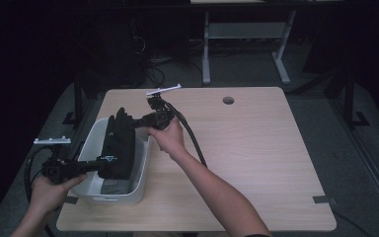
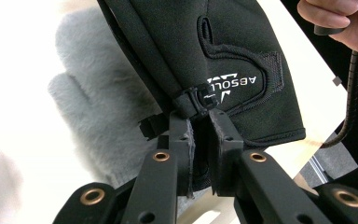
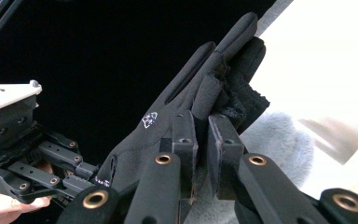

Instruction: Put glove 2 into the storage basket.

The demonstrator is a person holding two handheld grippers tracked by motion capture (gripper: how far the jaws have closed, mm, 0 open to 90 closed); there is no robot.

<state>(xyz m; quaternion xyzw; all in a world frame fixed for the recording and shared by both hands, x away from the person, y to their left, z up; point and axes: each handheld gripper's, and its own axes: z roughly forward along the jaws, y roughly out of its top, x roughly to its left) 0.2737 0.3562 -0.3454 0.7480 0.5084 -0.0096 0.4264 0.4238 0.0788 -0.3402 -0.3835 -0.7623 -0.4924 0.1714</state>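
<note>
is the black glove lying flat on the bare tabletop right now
No: the black glove is held up over the white bin, clamped at one end by the left gripper and at the other by the right gripper.

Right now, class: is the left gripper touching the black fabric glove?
Touching: the left gripper view shows the left gripper shut on the black glove at its cuff.

Black glove (image 2: 233,42) matt smooth fabric; grey mitten (image 2: 98,107) fuzzy fleece; table (image 1: 256,148) pale wood.
</note>
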